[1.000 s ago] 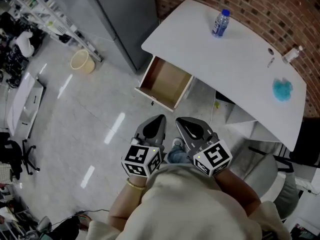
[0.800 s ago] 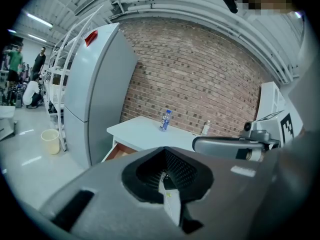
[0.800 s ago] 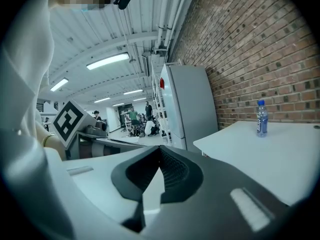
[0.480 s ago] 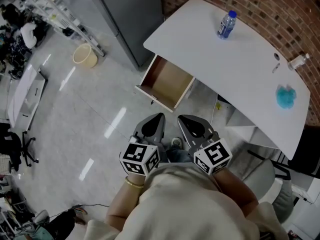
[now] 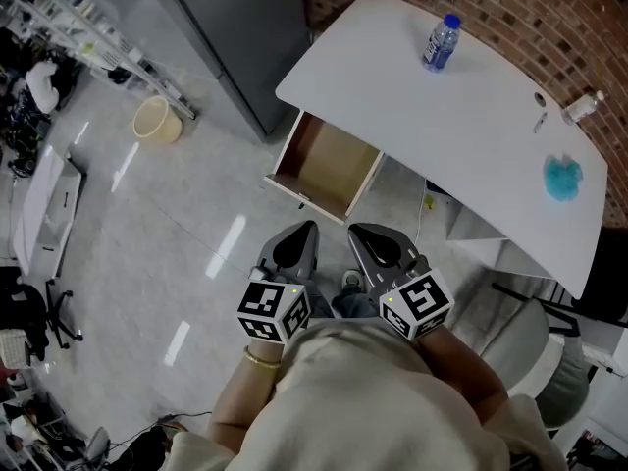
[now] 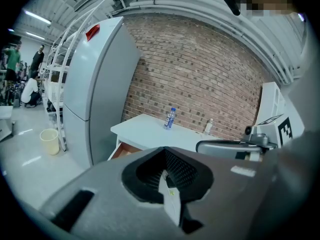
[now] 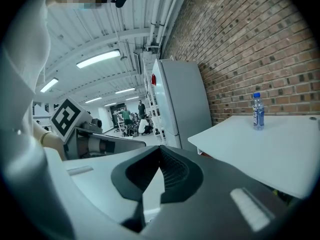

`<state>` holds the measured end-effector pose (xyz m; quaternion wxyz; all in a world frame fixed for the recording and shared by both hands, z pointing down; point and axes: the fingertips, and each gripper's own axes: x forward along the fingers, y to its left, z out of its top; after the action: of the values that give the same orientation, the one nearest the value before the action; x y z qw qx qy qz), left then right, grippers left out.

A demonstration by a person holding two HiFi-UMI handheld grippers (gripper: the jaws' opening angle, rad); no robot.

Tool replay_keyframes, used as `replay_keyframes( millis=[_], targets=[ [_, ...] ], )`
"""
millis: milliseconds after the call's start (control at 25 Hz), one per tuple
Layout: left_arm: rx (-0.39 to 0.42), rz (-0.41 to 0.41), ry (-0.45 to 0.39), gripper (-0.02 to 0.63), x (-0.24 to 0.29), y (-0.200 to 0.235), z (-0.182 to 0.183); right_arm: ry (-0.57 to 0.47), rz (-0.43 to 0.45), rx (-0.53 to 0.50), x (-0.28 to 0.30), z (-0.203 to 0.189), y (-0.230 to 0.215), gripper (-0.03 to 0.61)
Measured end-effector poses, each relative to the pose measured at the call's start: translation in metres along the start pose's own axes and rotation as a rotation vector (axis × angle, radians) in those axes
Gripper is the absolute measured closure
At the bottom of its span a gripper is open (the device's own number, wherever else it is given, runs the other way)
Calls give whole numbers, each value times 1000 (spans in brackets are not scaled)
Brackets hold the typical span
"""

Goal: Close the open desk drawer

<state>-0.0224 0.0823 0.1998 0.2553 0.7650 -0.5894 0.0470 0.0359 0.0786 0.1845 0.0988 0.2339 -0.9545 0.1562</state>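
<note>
- The white desk [image 5: 442, 96] sits in almost the same place in the head view as a second ago. The person seems hardly nearer to it, so I judge the approach is only beginning.
- The drawer [image 5: 329, 165] still stands pulled out from under the desk's left end. Its brown inside is bare and its front faces the floor side, towards the person. Nothing has touched it, so the whole task remains to be done.
- The left gripper [image 5: 296, 243] and the right gripper [image 5: 381, 245] stay side by side, close to the person's body. Both are well short of the desk and point roughly at the drawer front.
- Each gripper's own view shows its jaws pressed together with nothing between them. That would suit a push with the closed tips against the drawer front.
- The water bottle [image 5: 438, 43] is unmoved and upright at the desk's far edge, well clear of the drawer.
</note>
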Motion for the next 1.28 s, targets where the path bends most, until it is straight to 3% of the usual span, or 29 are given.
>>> replay_keyframes(
  millis=[560,1280],
  targets=[
    [42,-149,125,614,16,92,17,41,-144,94,94,-12,14,577],
    [66,-320,313,614,47,171,-37,48,-382,259,158,-71,7,577]
  ],
)
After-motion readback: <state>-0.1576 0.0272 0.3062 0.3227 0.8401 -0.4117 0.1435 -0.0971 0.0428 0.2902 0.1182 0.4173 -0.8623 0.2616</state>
